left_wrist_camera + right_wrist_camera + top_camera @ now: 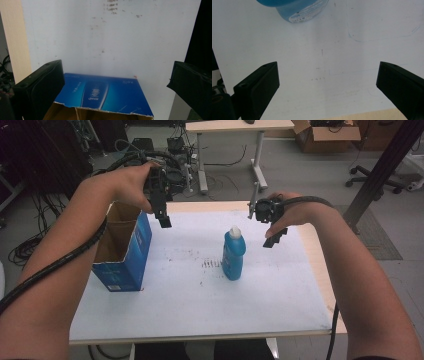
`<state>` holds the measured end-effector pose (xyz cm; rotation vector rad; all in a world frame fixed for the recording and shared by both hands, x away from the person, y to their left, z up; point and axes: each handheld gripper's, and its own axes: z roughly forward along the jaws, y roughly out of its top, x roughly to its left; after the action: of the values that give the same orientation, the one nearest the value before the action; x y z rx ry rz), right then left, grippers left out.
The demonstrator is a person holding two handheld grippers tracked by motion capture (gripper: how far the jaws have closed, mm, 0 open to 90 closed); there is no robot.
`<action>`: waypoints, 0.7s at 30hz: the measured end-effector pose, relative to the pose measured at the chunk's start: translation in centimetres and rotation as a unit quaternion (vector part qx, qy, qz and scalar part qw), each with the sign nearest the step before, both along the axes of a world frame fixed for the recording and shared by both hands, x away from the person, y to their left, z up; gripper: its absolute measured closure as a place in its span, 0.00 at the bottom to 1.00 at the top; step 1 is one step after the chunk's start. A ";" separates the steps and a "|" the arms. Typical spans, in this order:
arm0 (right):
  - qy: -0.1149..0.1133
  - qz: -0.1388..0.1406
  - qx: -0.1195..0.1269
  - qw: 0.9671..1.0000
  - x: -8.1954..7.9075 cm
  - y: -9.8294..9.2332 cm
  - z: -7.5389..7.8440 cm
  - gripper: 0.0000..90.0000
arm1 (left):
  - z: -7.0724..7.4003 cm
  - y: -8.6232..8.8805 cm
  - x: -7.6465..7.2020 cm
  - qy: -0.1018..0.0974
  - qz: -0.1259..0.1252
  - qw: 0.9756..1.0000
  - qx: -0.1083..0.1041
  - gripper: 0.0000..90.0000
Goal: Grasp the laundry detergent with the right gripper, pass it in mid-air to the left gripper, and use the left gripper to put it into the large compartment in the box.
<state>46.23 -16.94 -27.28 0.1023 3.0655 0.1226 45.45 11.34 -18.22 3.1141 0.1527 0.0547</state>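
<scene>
A blue bottle (233,255) with a white cap stands upright in the middle of the white table (200,310). Its lower part shows at the top of the right gripper view (297,10). An open blue cardboard box (123,251) stands at the table's left; its blue side and torn rim show in the left gripper view (107,93). My left gripper (164,220) hangs in the air above the box's far right corner, jaws wide apart and empty (116,87). My right gripper (275,239) hovers to the right of the bottle, open and empty (328,82).
The table's wooden edge (320,265) runs down the right side. Behind the table are a desk leg (202,165), tangled cables (175,150), a cardboard box (325,135) and an office chair base (375,180). A dark diagonal post (385,165) stands at right.
</scene>
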 end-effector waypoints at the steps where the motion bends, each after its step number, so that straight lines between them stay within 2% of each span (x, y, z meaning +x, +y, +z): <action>1: 0.000 0.000 -0.004 1.000 0.1 0.0 0.0 0.05 | 0.0 0.0 0.0 -0.001 0.000 1.000 -0.001 0.00; 6: -0.006 -0.003 0.000 1.000 0.1 -0.2 0.2 0.05 | 0.0 0.0 0.0 0.006 -0.004 1.000 -0.010 0.00; 11: -0.002 -0.003 -0.005 1.000 -0.1 -0.1 -0.2 0.05 | -0.3 0.3 0.0 0.005 0.001 1.000 -0.008 0.00; 21: 0.001 -0.005 -0.007 1.000 -1.0 0.1 -0.5 0.05 | -1.3 0.3 -0.9 0.013 -0.011 1.000 -0.009 0.00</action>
<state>45.20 -16.86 -27.78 0.1165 3.0674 0.1010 44.60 11.63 -19.51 3.0986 0.1177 0.0136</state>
